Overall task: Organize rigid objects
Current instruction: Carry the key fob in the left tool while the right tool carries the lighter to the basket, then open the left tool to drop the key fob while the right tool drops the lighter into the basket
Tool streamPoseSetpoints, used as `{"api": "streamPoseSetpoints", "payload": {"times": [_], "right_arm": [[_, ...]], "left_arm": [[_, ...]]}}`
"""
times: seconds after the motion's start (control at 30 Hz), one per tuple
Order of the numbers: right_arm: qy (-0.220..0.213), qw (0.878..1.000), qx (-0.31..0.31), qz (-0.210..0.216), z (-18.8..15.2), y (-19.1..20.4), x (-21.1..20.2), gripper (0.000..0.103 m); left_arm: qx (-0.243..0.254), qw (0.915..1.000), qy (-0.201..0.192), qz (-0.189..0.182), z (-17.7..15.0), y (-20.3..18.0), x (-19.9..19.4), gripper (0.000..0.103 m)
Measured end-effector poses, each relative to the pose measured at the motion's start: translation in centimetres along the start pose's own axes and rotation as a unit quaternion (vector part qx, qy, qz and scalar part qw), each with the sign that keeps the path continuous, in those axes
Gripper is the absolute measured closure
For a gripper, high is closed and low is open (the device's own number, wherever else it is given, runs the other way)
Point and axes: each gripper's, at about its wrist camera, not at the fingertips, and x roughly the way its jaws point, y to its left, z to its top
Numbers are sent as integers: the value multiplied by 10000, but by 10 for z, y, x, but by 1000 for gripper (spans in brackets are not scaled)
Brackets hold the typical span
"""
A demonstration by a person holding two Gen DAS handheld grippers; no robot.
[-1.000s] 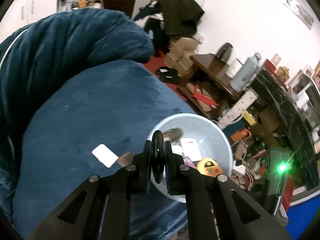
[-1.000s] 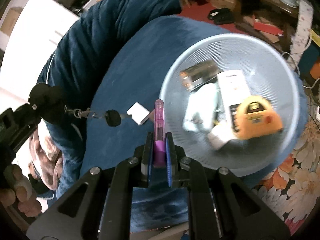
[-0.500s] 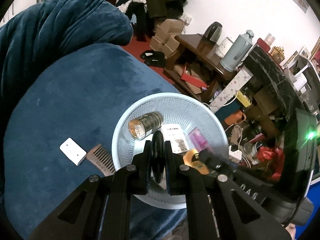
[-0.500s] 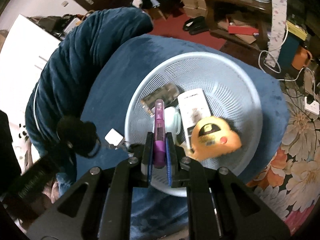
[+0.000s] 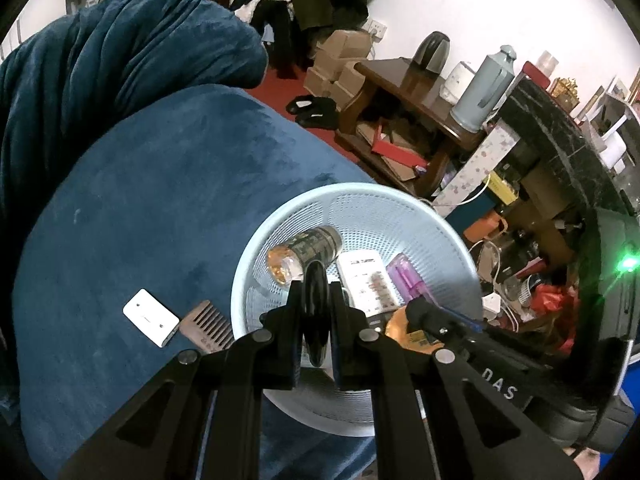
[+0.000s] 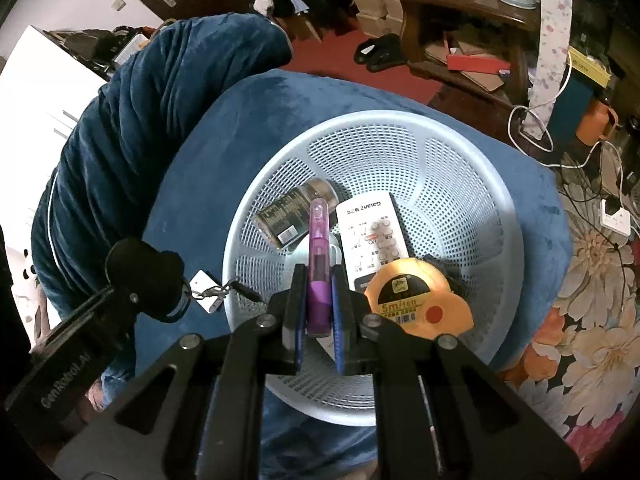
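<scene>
My left gripper [image 5: 316, 320] is shut on a black round key fob [image 5: 316, 300], held edge-on over the near side of the pale blue basket [image 5: 360, 192]. In the right wrist view that fob [image 6: 144, 276] sits just left of the basket, its chain and key [image 6: 218, 290] hanging at the rim. My right gripper [image 6: 319, 292] is shut on a purple tube [image 6: 319, 248], held above the basket [image 6: 400, 118]. Inside lie a dark can [image 6: 292, 212], a white remote [image 6: 372, 232] and an orange tape measure [image 6: 416, 300].
A white plate [image 5: 150, 317] and a brown comb [image 5: 208, 326] lie on the blue cushion [image 5: 160, 200] left of the basket. A rolled blue blanket [image 5: 120, 48] rises behind. Right of the cushion stand a wooden table [image 5: 404, 84], cables and clutter on the floor.
Both grippers have moved in over the basket and come closer to it. The right gripper with the purple tube now shows in the left wrist view. Both grips are unchanged.
</scene>
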Motion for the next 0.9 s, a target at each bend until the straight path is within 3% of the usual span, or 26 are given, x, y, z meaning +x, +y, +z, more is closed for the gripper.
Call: {"api": "streamPoseSetpoints", "payload": {"times": [0.43, 0.9], "right_arm": [[200, 9998, 11, -65, -1, -1, 17, 92], [269, 9996, 12, -102, -3, 2, 24, 92]], "left_arm": [[134, 9986, 463, 205, -14, 7, 33, 93], [136, 9982, 531, 237, -15, 12, 37, 93]]}}
